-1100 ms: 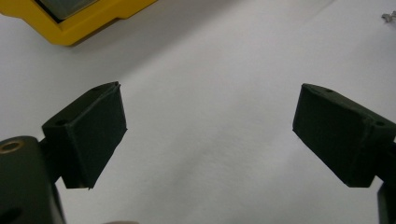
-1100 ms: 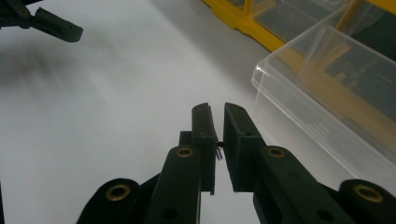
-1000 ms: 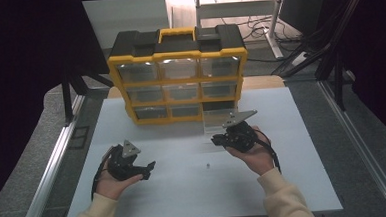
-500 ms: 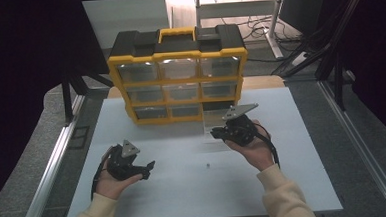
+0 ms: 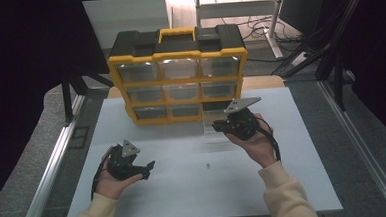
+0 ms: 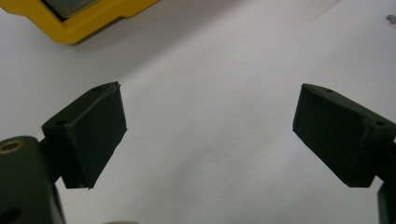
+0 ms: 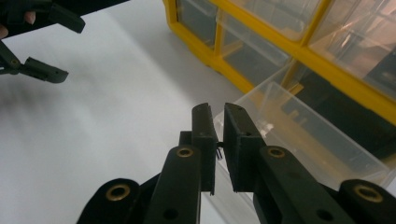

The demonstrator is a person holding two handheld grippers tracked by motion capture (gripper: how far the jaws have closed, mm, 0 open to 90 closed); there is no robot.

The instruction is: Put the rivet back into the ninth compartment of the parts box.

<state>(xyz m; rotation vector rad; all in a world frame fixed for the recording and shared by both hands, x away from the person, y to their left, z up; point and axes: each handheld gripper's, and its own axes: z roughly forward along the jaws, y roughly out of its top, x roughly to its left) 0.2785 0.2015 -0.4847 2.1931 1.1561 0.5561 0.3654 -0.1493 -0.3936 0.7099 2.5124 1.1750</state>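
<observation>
The organizer (image 5: 178,74) is a yellow plastic frame with a black top and a yellow handle, and it has clear plastic drawers in three rows. It stands upright at the far side of the white, smooth surface (image 5: 185,189). One clear drawer (image 7: 299,135) is taken out and lies on the surface just in front of the organizer's lower right corner; its walls are thin and transparent.

Your right gripper (image 7: 218,140) has its black, blocky fingers (image 7: 203,135) almost together, with only a narrow gap. A very small metal screw (image 7: 218,153) sits pinched in this gap. The fingers hang just beside the near edge of the drawer, and your right hand (image 5: 255,143) is raised above the surface, with the gripper pointing toward the organizer.

Your left gripper (image 6: 210,130) has its fingers wide apart, with nothing between them. Your left hand (image 5: 115,175) holds it low over the surface, well apart from the drawer. Another tiny screw (image 5: 207,164) lies loose on the surface between your hands.
</observation>
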